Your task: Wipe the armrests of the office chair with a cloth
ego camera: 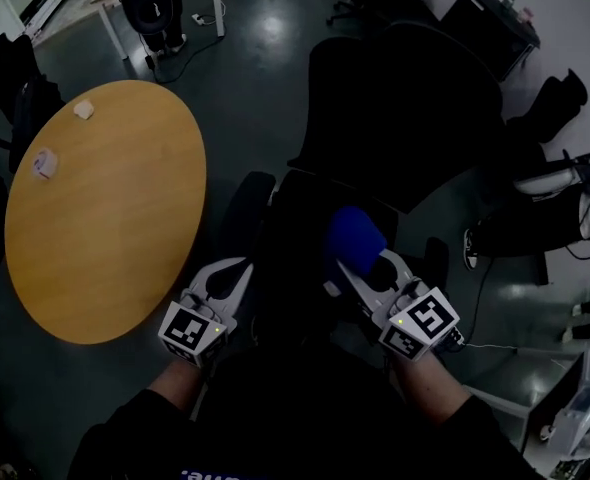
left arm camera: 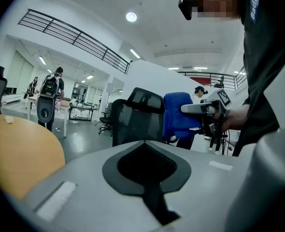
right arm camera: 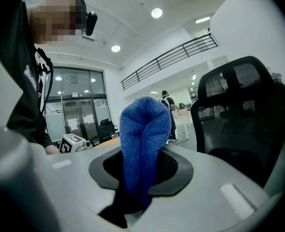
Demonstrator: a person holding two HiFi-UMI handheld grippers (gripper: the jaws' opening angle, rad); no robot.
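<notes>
In the head view a black office chair point(ego camera: 405, 108) stands right in front of me, its seat below both grippers. Its left armrest point(ego camera: 247, 203) lies just ahead of my left gripper point(ego camera: 230, 273), which is shut with nothing in it. My right gripper point(ego camera: 367, 260) is shut on a folded blue cloth point(ego camera: 355, 236) and holds it over the seat, left of the right armrest point(ego camera: 435, 258). The right gripper view has the cloth point(right arm camera: 142, 144) standing up out of my right gripper point(right arm camera: 140, 178), the chair's mesh back point(right arm camera: 239, 110) behind. The left gripper view shows my left gripper point(left arm camera: 145, 166), the cloth point(left arm camera: 177, 115) and the chair point(left arm camera: 135, 117).
A round wooden table point(ego camera: 105, 228) fills the left, carrying two small white objects point(ego camera: 43, 163) point(ego camera: 83, 109). More black chairs point(ego camera: 15, 78) ring it. A person point(ego camera: 150, 8) stands at a far desk. Someone's legs and shoe point(ego camera: 520, 230) and a floor cable point(ego camera: 485, 308) are on the right.
</notes>
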